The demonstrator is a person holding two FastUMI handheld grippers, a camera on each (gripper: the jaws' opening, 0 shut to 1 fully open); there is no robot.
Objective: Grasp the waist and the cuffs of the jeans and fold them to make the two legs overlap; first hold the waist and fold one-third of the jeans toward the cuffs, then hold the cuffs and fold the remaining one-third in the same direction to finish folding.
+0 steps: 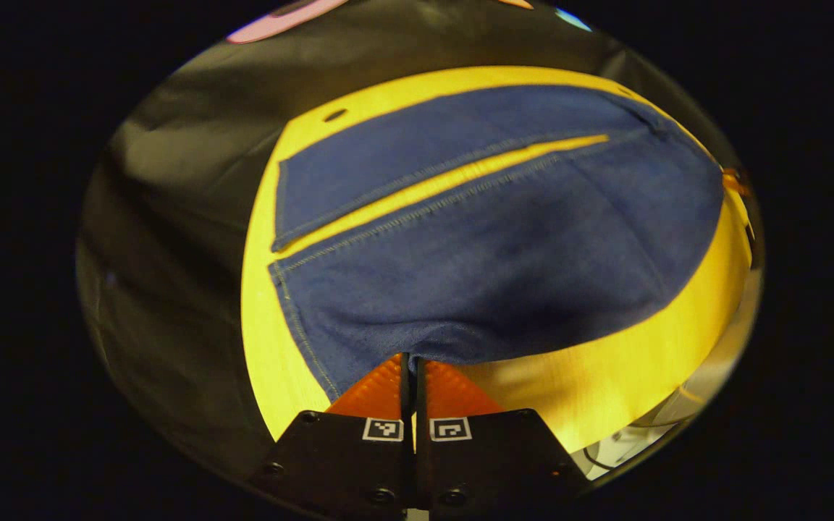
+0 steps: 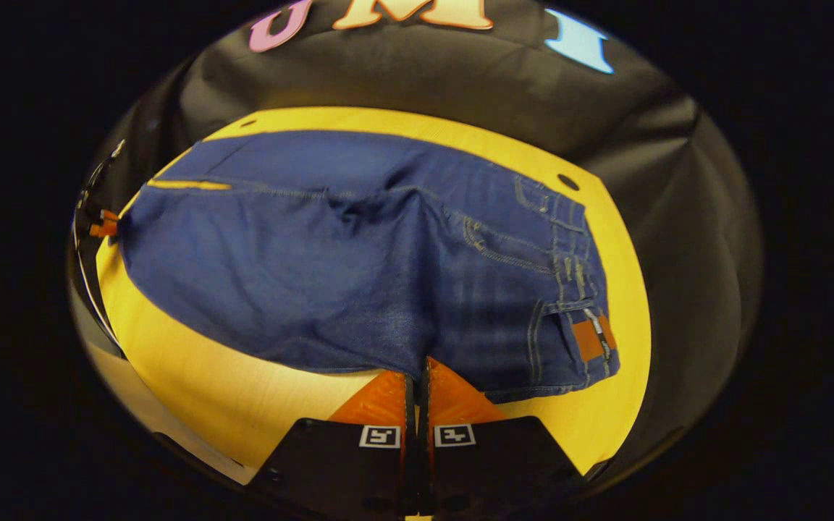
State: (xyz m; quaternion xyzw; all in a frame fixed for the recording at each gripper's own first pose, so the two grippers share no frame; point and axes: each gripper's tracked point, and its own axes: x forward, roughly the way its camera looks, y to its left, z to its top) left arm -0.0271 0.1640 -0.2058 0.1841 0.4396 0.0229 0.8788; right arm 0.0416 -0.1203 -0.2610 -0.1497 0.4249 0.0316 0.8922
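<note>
both the left gripper (image 1: 411, 359) and right gripper (image 2: 417, 376), frame bottom centre, pinch tight on the jeans (image 1: 504, 246) near edge.

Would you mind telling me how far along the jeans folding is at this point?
Done so far: the jeans lie spread flat on the yellow table, and each claw has pinched the near edge, the left claw toward the cuffs, the right claw toward the waist. In hand: bringing that edge over so the legs overlap; they are apart, table showing between them. Left: both one-third folds.
</note>
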